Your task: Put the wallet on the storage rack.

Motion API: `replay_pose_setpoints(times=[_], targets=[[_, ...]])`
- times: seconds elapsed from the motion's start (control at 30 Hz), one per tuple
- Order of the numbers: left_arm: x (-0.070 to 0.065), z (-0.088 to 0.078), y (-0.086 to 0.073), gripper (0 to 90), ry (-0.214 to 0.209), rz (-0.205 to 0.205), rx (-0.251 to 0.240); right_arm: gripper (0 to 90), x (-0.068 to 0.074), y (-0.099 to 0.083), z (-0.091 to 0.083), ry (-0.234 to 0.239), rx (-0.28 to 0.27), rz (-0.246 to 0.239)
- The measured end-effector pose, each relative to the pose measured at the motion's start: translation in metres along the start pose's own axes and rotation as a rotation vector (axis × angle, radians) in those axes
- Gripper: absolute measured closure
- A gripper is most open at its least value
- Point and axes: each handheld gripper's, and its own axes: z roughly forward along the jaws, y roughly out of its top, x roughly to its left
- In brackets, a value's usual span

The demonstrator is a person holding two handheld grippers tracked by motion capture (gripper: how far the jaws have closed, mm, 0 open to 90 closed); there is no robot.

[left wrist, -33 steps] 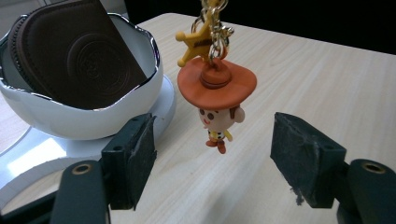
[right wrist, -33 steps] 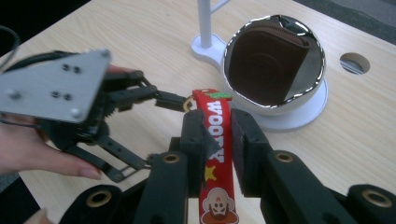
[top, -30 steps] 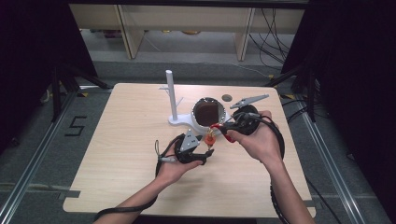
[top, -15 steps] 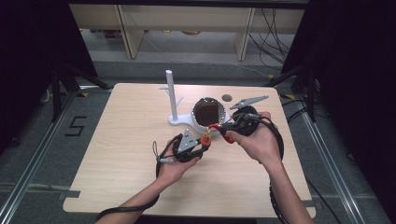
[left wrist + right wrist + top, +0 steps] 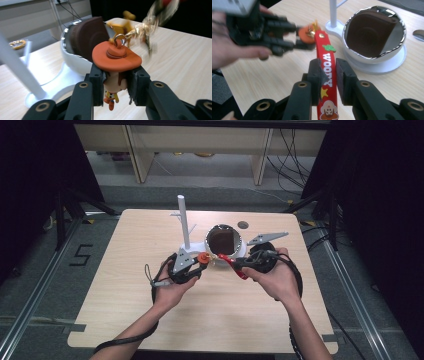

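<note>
A: Field check. My left gripper has just closed, and its pads clamp the little cowboy figure by the head, under the orange hat. It hangs above the table, just in front of the white stand and the bowl-shaped holder.

B: And the right?

A: My right gripper has the red strap lying between its jaws, but they have just been easing apart. The left pad touches the strap; on the other side I see a gap, so I judge the grip loose at best.

B: Then the strap is your weak point.

A: Agreed. If I pull the hands apart now, the strap may slide out of the right jaws and swing from the gold clasp, which is already blurred from movement in the left gripper view.

B: Other risks?

A: The figure is held only across a rounded head. A tug through the metal ring could twist it in the pads or pop it free. Also, both tools work very near the holder; a sideways sweep could knock it or the stand's upright post.

B: Plan?

A: I'd settle the swing and close the right jaws again before putting any tension on the clasp.
</note>
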Motion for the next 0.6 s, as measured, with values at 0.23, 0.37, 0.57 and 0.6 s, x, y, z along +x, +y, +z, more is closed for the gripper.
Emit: replay_pose_setpoints(times=[0.23, 0.37, 0.57, 0.6], targets=[[0.016, -0.007, 0.008, 67.9, 0.076, 0.066, 0.044, 69.6, -0.005, -0.017, 0.01, 0.014, 0.003, 0.014], [0.03, -0.014, 0.015, 67.9, 0.132, 0.052, 0.02, 68.0, -0.006, -0.033, 0.016, 0.006, 0.0, 0.048], [0.047, -0.021, 0.026, 67.9, 0.165, 0.017, -0.007, 66.8, -0.016, -0.058, 0.032, -0.002, -0.023, 0.071], [0.05, -0.023, 0.028, 67.9, 0.171, 0.009, -0.01, 66.7, -0.018, -0.062, 0.033, -0.01, -0.012, 0.074]])
